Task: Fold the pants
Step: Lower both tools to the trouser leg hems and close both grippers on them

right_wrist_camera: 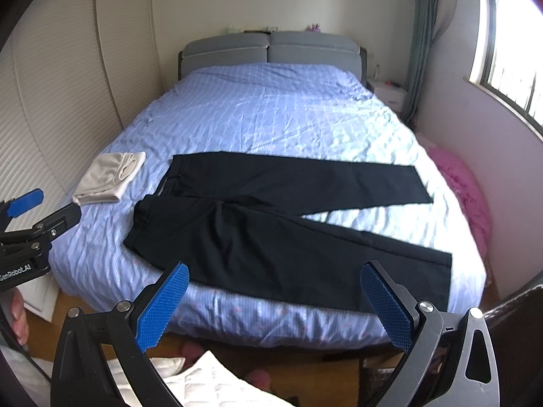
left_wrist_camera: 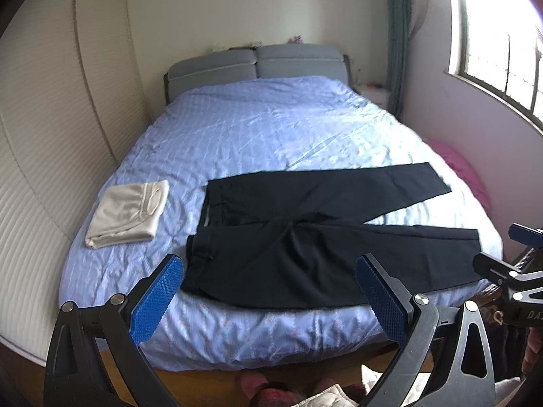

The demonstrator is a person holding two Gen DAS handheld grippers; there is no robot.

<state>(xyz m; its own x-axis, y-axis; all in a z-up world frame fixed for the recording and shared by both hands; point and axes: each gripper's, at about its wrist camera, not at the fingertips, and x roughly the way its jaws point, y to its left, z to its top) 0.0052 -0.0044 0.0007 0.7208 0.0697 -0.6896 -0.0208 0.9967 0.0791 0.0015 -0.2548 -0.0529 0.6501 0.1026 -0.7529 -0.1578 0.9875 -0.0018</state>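
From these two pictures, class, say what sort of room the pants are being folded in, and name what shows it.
Most likely a bedroom in a home: a large bed with a padded grey headboard, a bedside table beside it, and black pants spread on the blue bedcover.

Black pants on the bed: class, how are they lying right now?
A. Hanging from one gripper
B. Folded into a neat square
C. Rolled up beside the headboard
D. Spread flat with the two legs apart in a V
D: the black pants lie flat on the blue bedspread, legs splayed apart, with both grippers open and clear of them.
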